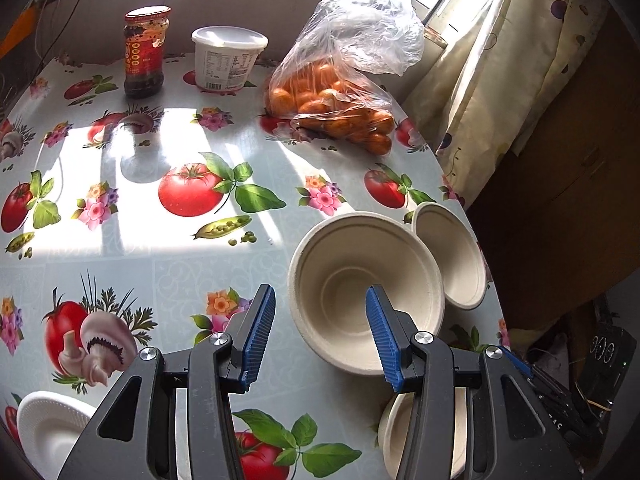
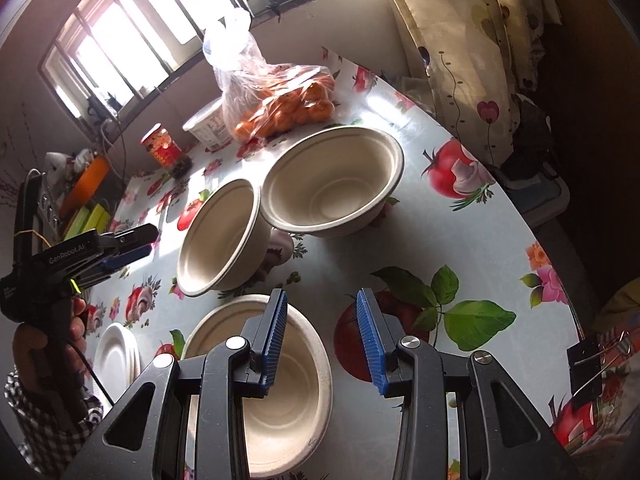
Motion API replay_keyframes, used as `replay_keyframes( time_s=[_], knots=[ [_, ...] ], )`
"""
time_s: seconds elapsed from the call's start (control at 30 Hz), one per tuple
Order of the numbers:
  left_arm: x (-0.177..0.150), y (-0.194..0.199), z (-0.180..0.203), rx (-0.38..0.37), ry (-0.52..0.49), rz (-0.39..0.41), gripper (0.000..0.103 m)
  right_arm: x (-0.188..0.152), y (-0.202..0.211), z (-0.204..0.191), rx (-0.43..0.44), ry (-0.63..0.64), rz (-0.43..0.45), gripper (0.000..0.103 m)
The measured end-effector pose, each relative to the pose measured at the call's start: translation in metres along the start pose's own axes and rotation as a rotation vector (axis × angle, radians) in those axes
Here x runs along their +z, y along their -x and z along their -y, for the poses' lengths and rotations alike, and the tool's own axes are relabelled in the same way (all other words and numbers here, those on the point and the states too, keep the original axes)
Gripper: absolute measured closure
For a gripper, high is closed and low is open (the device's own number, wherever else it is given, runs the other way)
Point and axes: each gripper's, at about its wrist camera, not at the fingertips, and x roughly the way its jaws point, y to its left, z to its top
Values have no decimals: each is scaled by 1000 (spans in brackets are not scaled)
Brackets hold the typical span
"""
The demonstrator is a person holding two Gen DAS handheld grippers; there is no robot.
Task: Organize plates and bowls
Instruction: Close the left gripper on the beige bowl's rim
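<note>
Scene: a sunlit desk (image 2: 472,240) under a tomato-print cloth, three paper bowls and a white plate (image 2: 118,350) waiting for me to sort them.
My left tool (image 1: 320,308): jaws apart and holding nothing, one blue finger hanging in front of the middle bowl (image 1: 364,292), the other over bare cloth beside it.
My right tool (image 2: 322,312): jaws parted a little less, also empty; its left finger overlaps the near bowl (image 2: 280,380), its right finger hangs over the printed tomato.
Bowls: upright, mouths up, near the desk's right edge; the far bowl (image 2: 336,184) just beside the middle one, rims close or touching, I cannot tell which.
Key relation: the near bowl lies just below and left of my right tool's gap; my right hand looks nearer to it than my left, which faces the middle bowl.
Plate: down at the desk's left front, well apart from the bowls.
Judgement: nothing stacked yet; round bowls give no long axis, so a rim pinch seems likely.
Clutter: bag of oranges (image 1: 332,100), jar (image 1: 145,52) and tub (image 1: 228,58) at the far side.
</note>
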Motion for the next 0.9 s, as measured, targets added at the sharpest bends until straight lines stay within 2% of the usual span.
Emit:
replay_keyframes(
  time_s=[0.2, 0.43, 0.6, 0.9],
  knots=[
    [3, -8, -5, 2, 21, -8, 54, 19, -1, -16, 70, 16, 32, 67],
    [5, -20, -12, -3, 50, -22, 54, 24, -28, -47, 113, 64, -11, 67],
    [5, -25, -18, -10, 73, -32, 54, 24, -42, -60, 112, 85, -33, 67],
    [5, -34, -15, -38, 63, -46, 54, 26, -52, -62, 90, 86, -37, 67]
  ],
)
